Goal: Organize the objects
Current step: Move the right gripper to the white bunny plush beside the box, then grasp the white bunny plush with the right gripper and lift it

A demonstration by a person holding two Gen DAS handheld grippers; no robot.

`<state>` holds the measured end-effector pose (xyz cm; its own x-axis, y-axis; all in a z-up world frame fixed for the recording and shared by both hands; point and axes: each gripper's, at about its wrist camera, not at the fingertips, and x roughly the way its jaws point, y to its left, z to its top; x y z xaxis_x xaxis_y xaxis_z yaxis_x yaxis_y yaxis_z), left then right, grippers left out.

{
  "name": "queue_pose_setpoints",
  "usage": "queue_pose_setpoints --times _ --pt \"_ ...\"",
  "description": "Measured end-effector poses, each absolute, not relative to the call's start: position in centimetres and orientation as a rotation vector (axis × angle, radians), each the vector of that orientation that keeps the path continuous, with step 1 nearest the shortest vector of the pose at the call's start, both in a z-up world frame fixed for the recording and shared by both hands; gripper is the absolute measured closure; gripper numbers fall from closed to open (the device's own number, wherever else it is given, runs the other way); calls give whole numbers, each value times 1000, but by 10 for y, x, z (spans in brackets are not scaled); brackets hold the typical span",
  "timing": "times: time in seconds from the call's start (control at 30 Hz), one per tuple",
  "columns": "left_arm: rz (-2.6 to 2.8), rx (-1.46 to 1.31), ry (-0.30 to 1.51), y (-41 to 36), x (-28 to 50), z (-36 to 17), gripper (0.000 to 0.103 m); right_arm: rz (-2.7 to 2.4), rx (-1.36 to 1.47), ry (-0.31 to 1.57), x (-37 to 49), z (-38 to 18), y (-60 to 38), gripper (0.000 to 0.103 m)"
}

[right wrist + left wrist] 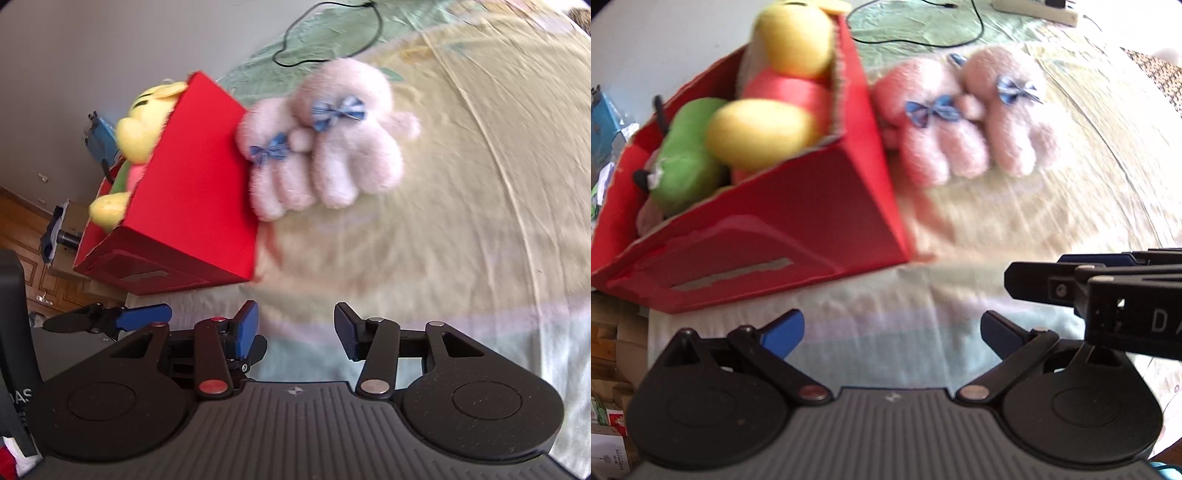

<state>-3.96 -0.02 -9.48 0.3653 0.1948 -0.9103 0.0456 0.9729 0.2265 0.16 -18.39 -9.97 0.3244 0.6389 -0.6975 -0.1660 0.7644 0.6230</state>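
Pink and fluffy, the plush toy (964, 118) lies flat on the bed cover (1052, 206), just beside the right outer wall of the red cardboard box (798, 221) and touching it. Its long axis runs roughly away from the cameras: the stubby legs point toward the grippers and the round head end points toward the far side of the bed. In the right wrist view the same toy (325, 144) leans against the box wall (195, 184).

The surface is a pale yellow and light green bed cover with soft folds. A black cable (923, 33) lies on it at the far side, near a white power strip (1034, 9). Behind the bed is a plain grey wall (110, 48), and to the left there are a wooden floor (18, 229) and some cartons.

The toy has pale pink fur, several rounded limbs and two small blue-striped bows (932, 110). The pictures are blurred, so finer details I cannot tell.

Inside the box there are a yellow and red plush toy (783, 92) and a green one (683, 162).

The left gripper (892, 332) has its blue fingers (783, 332) wide apart, with nothing between them. The right gripper (295, 328) also has its fingers apart, more narrowly, and holds nothing. Both hover over the cover in front of the box.
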Motion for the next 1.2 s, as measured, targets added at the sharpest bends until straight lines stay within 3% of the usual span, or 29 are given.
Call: queue_pose_setpoints --times 0.27,0.57,0.73,0.77,0.83,1.0,1.07,1.2 --pt "75 231 1238 -23 -33 -111 2 514 544 1145 -4 -122 -207 66" --pt "12 243 1221 -54 -29 -112 2 495 565 1088 7 -120 -234 73" --pt "-37 248 1148 -67 -30 -101 4 471 600 1042 25 -116 -246 86" --pt "-49 245 1137 -68 -30 -100 6 464 611 1037 28 -116 -246 86" --pt "-77 239 1121 -70 -26 -99 21 455 636 1027 33 -115 -247 86" --pt "-128 187 1123 -67 -16 -101 33 489 659 987 49 -109 -247 81" --pt "-157 171 1105 -70 -14 -99 32 500 697 979 58 -109 -249 75" --pt "-214 164 1035 -76 -12 -94 16 514 726 982 78 -109 -251 61"
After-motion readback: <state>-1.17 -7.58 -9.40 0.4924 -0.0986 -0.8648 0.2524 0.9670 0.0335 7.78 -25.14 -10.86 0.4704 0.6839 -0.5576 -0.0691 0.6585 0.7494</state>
